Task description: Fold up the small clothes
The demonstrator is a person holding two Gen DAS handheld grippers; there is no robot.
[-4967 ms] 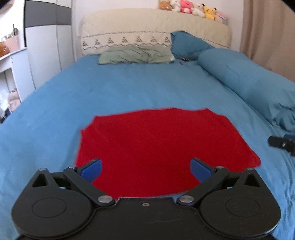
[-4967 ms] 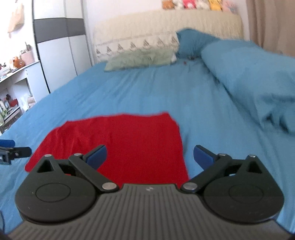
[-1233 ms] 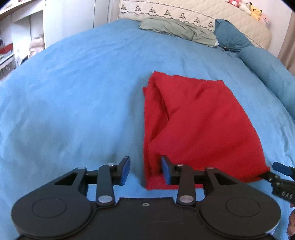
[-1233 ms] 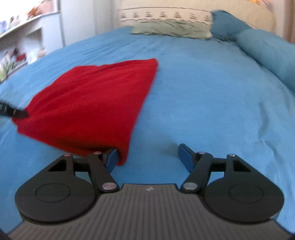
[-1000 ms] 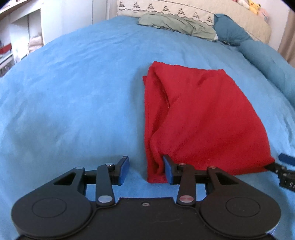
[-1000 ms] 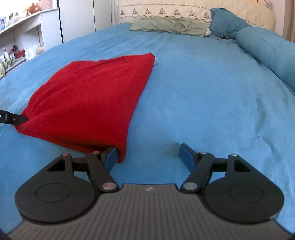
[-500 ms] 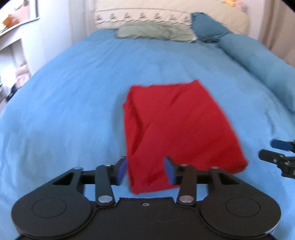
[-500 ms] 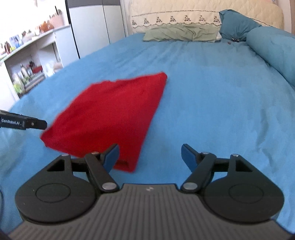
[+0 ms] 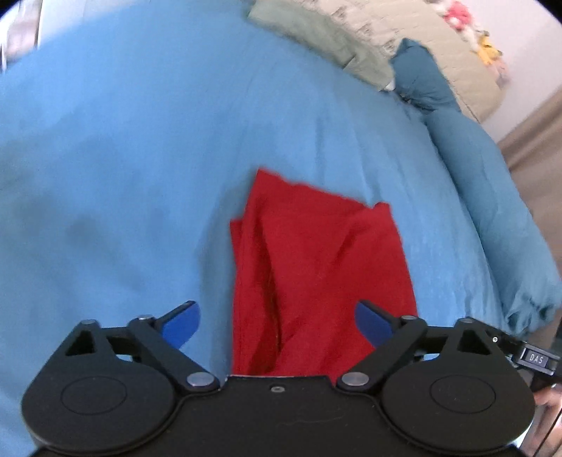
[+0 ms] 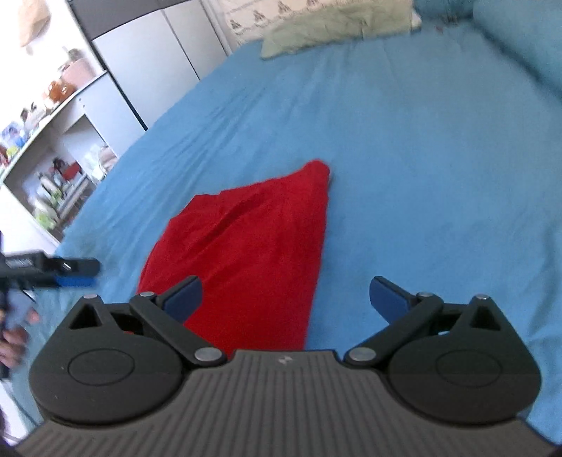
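The left gripper (image 9: 277, 321) has its blue-padded fingers (image 9: 181, 321) spread wide apart, holding nothing; the red cloth (image 9: 309, 274) lies between and beyond them, with no clear contact. The right gripper (image 10: 286, 297) is likewise wide open and empty, its left pad (image 10: 184, 295) above the cloth's near edge. The cloth (image 10: 253, 246) lies folded and creased on the blue bedsheet (image 10: 421, 158). At the head of the bed lies a green pillow (image 10: 333, 24); shelves (image 10: 52, 168) stand beside the bed.

Blue bed (image 10: 404, 140), green pillow (image 10: 337, 24), white shelves (image 10: 66, 105).
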